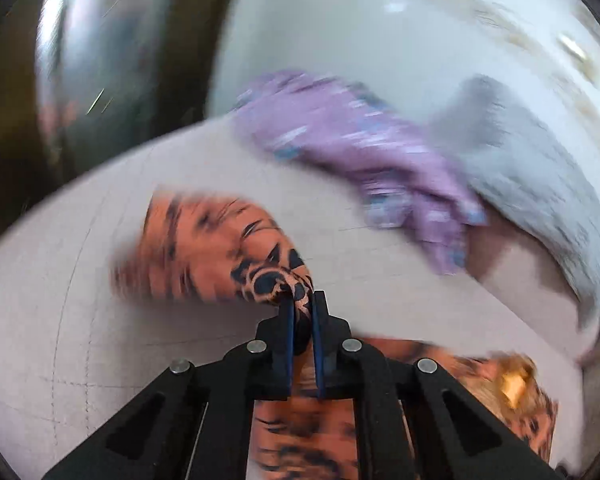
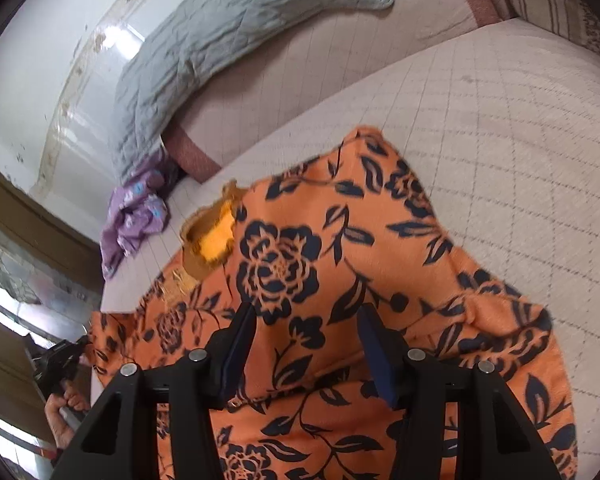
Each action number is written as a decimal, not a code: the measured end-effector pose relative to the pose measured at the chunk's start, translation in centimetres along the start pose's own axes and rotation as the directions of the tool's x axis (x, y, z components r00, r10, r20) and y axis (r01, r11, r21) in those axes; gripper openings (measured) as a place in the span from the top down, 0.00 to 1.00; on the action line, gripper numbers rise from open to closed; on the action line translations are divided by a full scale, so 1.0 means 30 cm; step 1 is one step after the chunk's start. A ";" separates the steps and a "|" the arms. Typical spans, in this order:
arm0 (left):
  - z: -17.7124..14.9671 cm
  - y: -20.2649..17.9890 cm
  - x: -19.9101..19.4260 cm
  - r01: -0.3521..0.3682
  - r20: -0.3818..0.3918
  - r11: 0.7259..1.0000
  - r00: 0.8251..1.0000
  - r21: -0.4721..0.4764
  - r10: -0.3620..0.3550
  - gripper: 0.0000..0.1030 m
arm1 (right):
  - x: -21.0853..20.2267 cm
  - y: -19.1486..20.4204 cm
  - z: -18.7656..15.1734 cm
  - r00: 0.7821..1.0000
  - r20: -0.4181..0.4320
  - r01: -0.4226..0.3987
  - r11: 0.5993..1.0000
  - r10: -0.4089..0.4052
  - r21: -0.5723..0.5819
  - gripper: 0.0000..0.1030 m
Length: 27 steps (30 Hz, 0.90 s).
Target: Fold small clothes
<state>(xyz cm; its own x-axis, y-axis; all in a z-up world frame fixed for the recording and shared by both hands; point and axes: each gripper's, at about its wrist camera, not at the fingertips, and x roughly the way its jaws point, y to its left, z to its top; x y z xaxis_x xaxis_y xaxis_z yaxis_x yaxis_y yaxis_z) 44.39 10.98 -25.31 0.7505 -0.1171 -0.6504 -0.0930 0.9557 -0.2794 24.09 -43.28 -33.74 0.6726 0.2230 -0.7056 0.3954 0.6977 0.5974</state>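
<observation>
The bed (image 2: 500, 128), covered with a pale sheet ruled in thin grid lines, fills most of both views and carries everything. A grey quilt (image 2: 204, 52) is seen far ahead of the right jaws, lying along the bed's far edge, with pale glossy floor beyond it. A crumpled purple cloth (image 2: 136, 216) is bunched at the near end of the quilt, ahead and to the left of those jaws.

The orange top (image 2: 300, 264), printed with dark flowers, is spread directly under and ahead of the right gripper (image 2: 306, 348), its yellow-lined neck opening lying ahead and left of the fingers. That gripper is held half spread above the cloth, with nothing pinched; whether the tips touch the fabric cannot be told.

The left gripper (image 1: 302, 320) is clenched on a gathered edge of the top (image 1: 220, 248), a twist of cloth being squeezed between its blue pads. The left view is heavily blurred.

The step in hand is judged to be the carrying over of that pinched edge to make a fold. It would best be drawn low and level across the body of the top, kept taut so that no ridge is trapped, while the middle is pinned flat by the right gripper. The edge should be laid square before being let go.
</observation>
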 end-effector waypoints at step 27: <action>-0.344 -0.358 -0.151 -0.008 -0.146 0.949 0.988 0.316 0.057 0.47 | -0.121 0.021 0.051 0.993 0.021 -0.117 0.993 0.117 0.011 0.37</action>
<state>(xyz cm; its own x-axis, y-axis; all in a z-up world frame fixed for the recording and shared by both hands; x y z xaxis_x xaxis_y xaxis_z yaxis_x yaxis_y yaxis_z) 35.23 -1.52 -26.66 0.6403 -0.1002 -0.7615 0.1124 0.9930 -0.0361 22.86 -44.69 -30.21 0.7273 0.2886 -0.6227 0.3210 0.6590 0.6802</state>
